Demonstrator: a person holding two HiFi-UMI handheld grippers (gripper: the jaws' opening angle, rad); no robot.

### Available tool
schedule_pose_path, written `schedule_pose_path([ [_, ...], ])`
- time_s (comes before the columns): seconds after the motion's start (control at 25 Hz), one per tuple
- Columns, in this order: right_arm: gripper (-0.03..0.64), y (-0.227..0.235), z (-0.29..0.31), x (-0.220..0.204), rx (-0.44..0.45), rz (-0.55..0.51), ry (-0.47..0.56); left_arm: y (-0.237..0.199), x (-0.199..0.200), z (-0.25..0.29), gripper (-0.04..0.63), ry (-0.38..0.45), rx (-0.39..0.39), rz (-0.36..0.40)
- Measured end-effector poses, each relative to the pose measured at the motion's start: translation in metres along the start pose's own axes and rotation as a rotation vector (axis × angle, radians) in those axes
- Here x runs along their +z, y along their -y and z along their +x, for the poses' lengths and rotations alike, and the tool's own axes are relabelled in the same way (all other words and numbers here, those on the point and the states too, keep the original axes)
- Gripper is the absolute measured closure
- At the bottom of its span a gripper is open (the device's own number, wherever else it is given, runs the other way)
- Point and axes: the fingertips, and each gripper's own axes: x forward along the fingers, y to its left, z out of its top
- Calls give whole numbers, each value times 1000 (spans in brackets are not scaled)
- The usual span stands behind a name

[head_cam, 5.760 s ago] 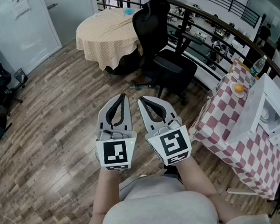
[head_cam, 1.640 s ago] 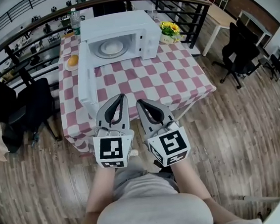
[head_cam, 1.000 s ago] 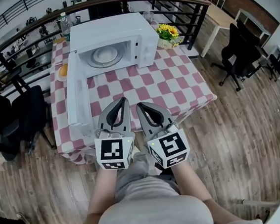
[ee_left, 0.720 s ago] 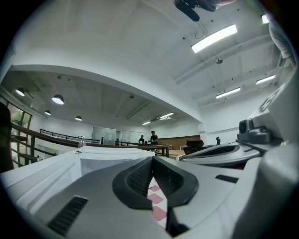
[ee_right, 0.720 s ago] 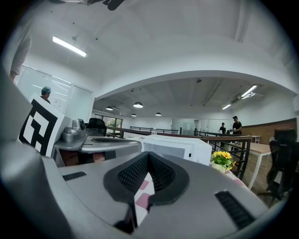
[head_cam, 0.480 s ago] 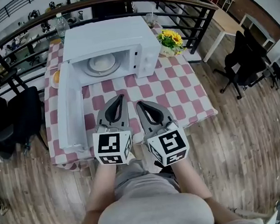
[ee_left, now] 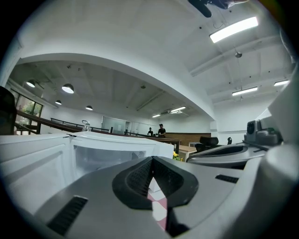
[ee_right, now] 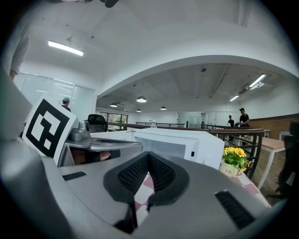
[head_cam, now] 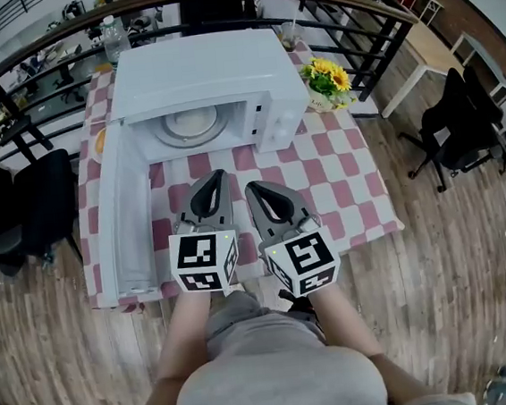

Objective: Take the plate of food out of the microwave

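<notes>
The white microwave (head_cam: 208, 71) stands on the checkered table (head_cam: 338, 157) with its door (head_cam: 120, 216) swung open to the left. Inside, on the turntable, lies a pale plate (head_cam: 189, 126); what is on it is too small to tell. My left gripper (head_cam: 218, 175) and right gripper (head_cam: 251, 187) hover side by side over the table's near part, short of the oven's opening, both shut and empty. In the left gripper view the open cavity (ee_left: 110, 156) lies ahead beyond the shut left gripper (ee_left: 152, 161). The right gripper view shows the microwave (ee_right: 180, 144) past the shut right gripper (ee_right: 148, 156).
A pot of yellow flowers (head_cam: 330, 81) stands right of the microwave. A bottle (head_cam: 111, 37) and a small orange item (head_cam: 100, 141) sit at the table's left back. A black railing (head_cam: 32, 67) runs behind. Black chairs stand at the left (head_cam: 16, 217) and right (head_cam: 465, 121).
The table and microwave have come closer and now lie right under the grippers. Both grippers stay shut and side by side.
</notes>
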Motion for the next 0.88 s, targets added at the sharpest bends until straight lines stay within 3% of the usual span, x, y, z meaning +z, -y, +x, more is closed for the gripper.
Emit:
schedule_pose_path([
  [0.48,594,21,55,-21,48,53,-50,-47,-31,42,592,-92,67,-193],
  [0.88,593,26,72,-33,63,105,-72,-61,-45,61,591,-126,79,-257],
])
